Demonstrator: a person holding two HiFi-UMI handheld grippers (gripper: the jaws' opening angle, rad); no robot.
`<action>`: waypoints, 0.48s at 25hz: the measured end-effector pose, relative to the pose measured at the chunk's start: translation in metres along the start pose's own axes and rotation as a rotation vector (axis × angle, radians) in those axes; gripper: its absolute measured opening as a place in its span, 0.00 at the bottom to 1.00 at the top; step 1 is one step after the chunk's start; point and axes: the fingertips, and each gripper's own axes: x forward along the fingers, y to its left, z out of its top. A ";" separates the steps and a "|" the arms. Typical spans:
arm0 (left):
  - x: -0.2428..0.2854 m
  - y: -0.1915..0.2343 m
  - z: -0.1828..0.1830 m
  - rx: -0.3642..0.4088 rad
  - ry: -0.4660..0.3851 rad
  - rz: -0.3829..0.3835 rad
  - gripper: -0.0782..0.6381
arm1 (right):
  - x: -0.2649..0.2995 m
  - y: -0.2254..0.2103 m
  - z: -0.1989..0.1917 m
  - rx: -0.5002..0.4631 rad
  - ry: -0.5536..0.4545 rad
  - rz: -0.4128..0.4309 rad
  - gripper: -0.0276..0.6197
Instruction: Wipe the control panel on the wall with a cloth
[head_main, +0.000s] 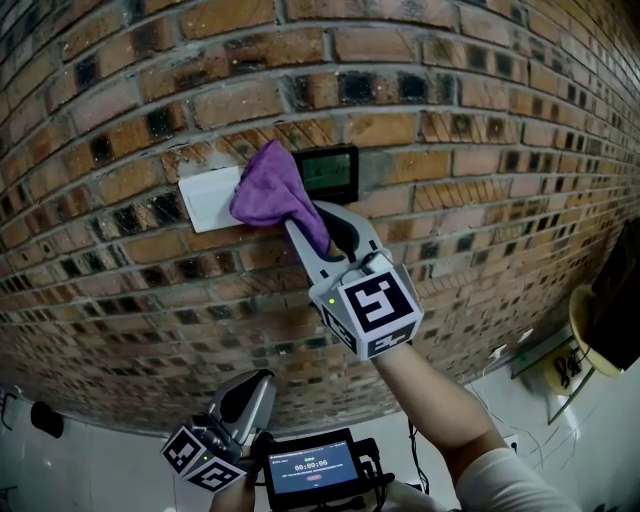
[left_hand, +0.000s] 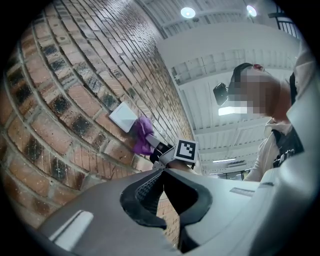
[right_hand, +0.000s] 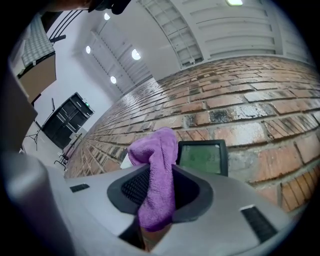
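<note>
Right gripper (head_main: 316, 222), jaws clamped on the cloth (head_main: 268, 185), holds it at the panel's (head_main: 332, 172) left edge, upper centre. Best to wipe flat, with even pressure, across the screen. Left gripper (head_main: 258, 383) sits lower left, jaws together, empty.

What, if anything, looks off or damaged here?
Nothing stands out. The right gripper holds the cloth against the wall between the white plate and the panel; both look intact. The left gripper is shut on nothing, low down.
</note>
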 end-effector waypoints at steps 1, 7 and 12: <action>0.001 0.000 0.000 0.000 0.001 -0.001 0.09 | -0.002 -0.002 0.000 -0.002 -0.001 -0.003 0.23; 0.003 -0.002 -0.001 0.003 0.004 -0.004 0.09 | -0.012 -0.016 0.002 -0.008 -0.010 -0.035 0.23; 0.006 -0.004 -0.002 0.004 0.009 -0.009 0.09 | -0.022 -0.033 0.004 -0.009 -0.016 -0.078 0.23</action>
